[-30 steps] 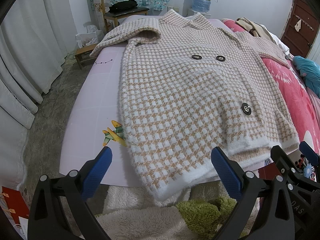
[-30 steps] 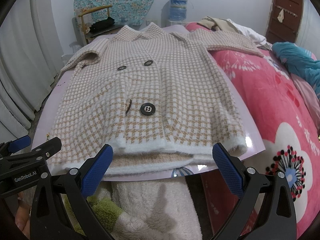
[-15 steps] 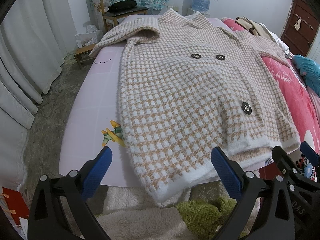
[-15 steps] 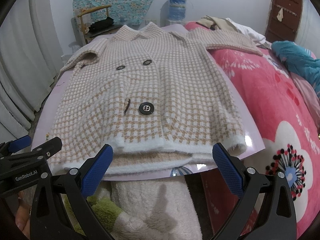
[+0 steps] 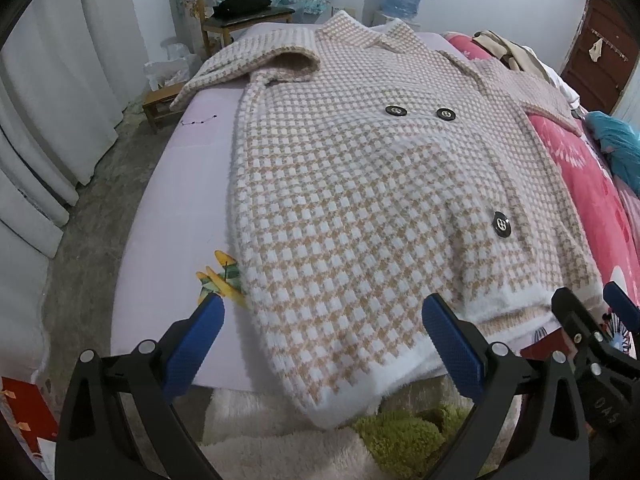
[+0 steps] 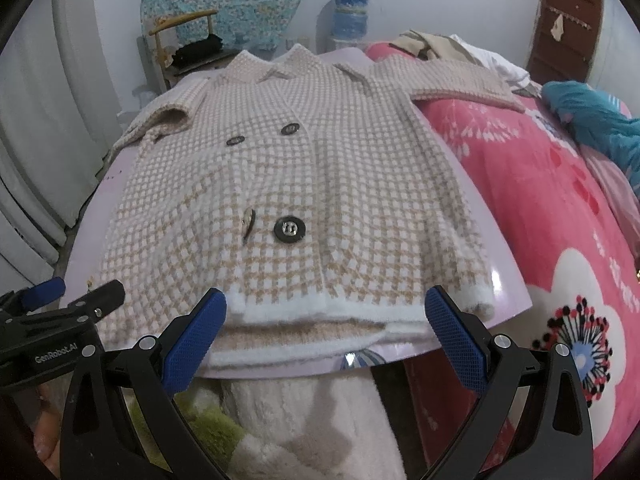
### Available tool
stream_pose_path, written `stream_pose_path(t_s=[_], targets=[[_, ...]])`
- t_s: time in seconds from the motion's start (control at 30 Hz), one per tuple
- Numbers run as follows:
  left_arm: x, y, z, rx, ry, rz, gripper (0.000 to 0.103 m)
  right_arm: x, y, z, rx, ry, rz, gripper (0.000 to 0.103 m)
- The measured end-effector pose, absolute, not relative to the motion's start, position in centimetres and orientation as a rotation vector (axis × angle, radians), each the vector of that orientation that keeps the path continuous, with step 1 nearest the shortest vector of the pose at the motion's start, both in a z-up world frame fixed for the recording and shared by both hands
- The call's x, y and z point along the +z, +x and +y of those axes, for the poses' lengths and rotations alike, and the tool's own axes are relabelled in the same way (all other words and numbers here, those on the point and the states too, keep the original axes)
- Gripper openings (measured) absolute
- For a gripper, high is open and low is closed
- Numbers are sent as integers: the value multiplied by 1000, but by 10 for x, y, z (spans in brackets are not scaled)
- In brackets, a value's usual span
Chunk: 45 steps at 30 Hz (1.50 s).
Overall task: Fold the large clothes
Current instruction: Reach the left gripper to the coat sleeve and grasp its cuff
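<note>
The checked coat (image 5: 360,200) lies flat and buttoned on a lilac board (image 5: 176,208) on the bed, its hem hanging a little over the near edge. The left claw (image 5: 322,344) and the right claw (image 6: 326,334) are both wide open, hold nothing, and hover just before the hem. The folding seems not yet begun. Next, I think, each claw must close on a hem corner, or on a sleeve (image 6: 460,80).

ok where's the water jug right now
The water jug stands against the far wall beyond the checked coat's collar, right of the wooden chair; in the left wrist view it's at top centre-right.
</note>
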<state>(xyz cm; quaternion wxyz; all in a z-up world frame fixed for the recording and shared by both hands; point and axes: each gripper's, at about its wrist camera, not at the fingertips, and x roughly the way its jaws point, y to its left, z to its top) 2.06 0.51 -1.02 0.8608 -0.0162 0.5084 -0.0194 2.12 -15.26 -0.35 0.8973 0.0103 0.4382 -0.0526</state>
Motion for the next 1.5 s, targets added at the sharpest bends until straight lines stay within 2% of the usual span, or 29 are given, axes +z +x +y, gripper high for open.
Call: stream_pose_path(t_s=[0.47, 0.93, 1.2, 1.5], targets=[[2, 68, 29, -37, -25, 977, 97, 8, 68, -141, -96, -38, 833, 95], [19, 135, 92, -181, -303, 843, 97, 23, 156, -111, 67, -94, 774, 95], [25, 175, 129, -50, -318, 775, 97, 10, 205, -89, 175, -69, 815, 95], [-11, 263, 214, 59, -596, 819, 97, -14, 235, -88, 202, -61, 901, 95]])
